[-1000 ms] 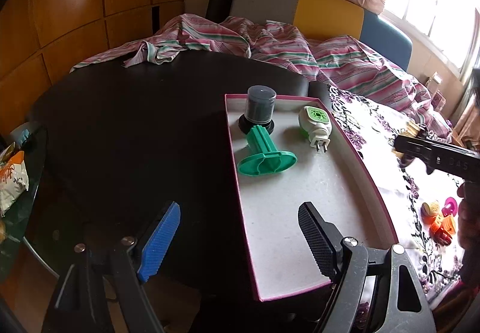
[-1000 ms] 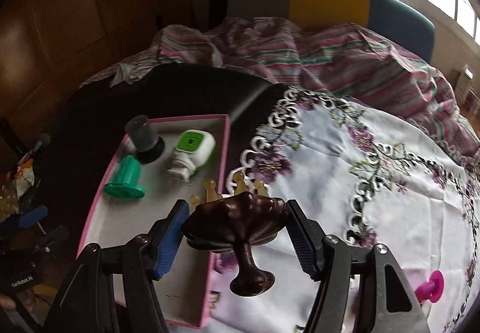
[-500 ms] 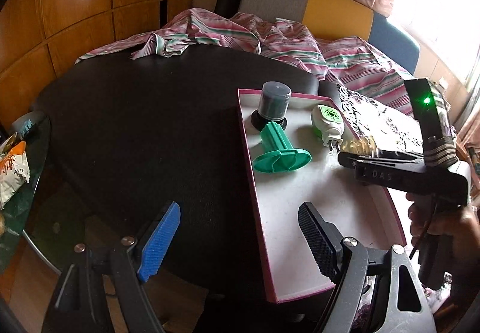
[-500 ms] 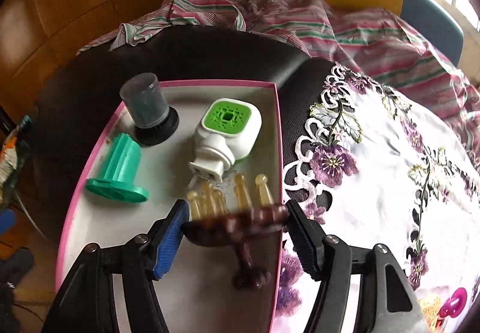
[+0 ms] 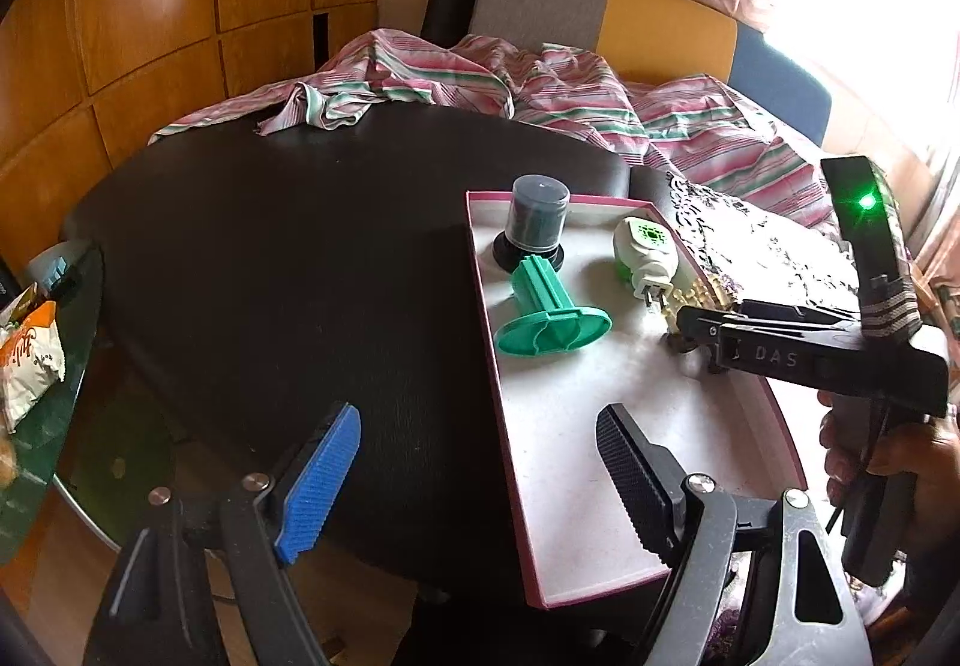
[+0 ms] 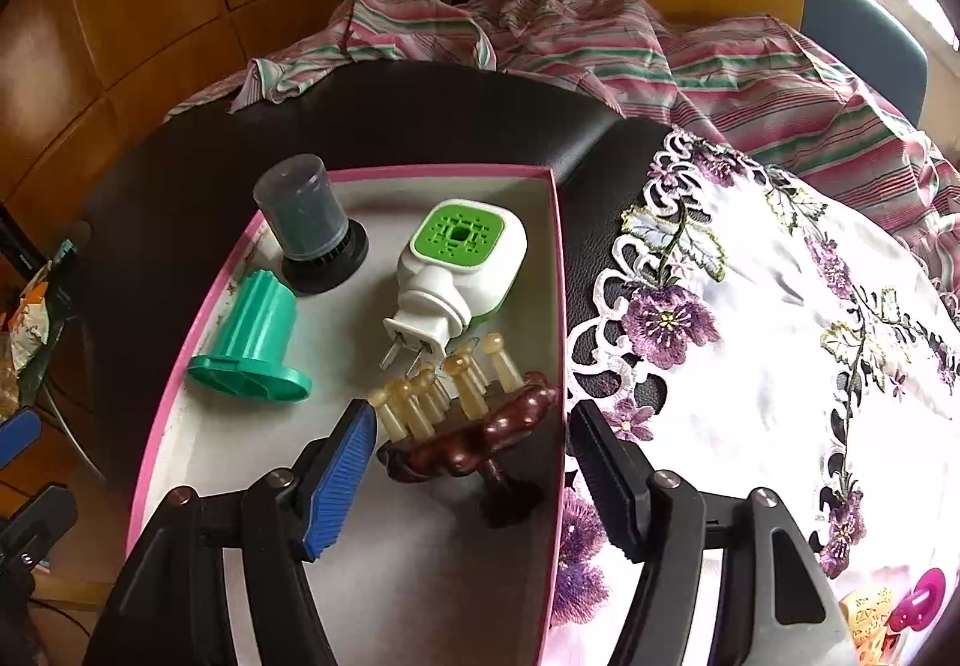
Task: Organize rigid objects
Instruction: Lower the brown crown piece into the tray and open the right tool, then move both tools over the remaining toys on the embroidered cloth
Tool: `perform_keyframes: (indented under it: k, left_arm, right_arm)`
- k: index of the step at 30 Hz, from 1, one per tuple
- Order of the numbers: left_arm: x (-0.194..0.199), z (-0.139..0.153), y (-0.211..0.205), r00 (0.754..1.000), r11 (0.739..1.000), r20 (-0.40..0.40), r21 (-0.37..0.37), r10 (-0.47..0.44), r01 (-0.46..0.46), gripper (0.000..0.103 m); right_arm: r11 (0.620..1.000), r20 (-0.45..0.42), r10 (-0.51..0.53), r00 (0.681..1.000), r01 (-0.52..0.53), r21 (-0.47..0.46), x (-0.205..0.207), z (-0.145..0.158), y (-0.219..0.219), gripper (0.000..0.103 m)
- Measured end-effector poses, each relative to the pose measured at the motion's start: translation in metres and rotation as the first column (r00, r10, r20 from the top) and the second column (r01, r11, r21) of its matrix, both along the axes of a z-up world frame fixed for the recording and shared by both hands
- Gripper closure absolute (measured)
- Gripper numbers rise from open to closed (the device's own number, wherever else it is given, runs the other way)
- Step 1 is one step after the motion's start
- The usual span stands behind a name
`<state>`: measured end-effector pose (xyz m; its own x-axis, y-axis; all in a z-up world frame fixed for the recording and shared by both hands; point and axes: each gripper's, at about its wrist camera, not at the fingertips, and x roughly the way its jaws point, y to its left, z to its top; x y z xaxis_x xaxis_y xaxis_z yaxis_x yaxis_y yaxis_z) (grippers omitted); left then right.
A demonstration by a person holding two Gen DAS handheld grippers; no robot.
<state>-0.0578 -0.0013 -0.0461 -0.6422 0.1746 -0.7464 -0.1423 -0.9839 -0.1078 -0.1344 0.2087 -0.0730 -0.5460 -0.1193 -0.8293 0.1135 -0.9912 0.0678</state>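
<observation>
Your right tool, jaws just eased apart, frees the brown massager at the lower centre of the frame, inside the pink-rimmed tray, beside the plug-in; your left tool waits wide, empty.

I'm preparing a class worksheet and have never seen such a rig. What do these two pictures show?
No robot: a person holds a hand-held gripper in each hand, each with a camera looking along its fingers. One picture is from the left hand-held gripper, open and empty; the other from the right hand-held gripper. A pink-rimmed tray holds a dark jar, green spool and white plug-in device. A brown pegged massager lies there between the right jaws, which have just been opening.
</observation>
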Motion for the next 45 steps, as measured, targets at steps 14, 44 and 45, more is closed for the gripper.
perform_keyframes:
  k: [14, 44, 45]
  left_arm:
    - [0.008, 0.004, 0.008, 1.000, 1.000, -0.011, -0.008, -0.028, 0.028, 0.021]
    - [0.021, 0.018, 0.070, 0.974, 0.974, -0.033, -0.032, -0.226, 0.225, 0.021]
    - [0.021, 0.018, 0.074, 0.971, 0.972, -0.033, -0.033, -0.235, 0.234, 0.021]
  right_arm:
    - [1.000, -0.066, -0.004, 0.998, 0.002, -0.025, 0.024, 0.027, 0.008, 0.031]
    - [0.843, -0.104, -0.534, 0.839, 0.519, -0.139, 0.131, 0.063, 0.238, 0.031]
    - [0.824, -0.106, -0.563, 0.820, 0.546, -0.154, 0.136, 0.062, 0.248, 0.031]
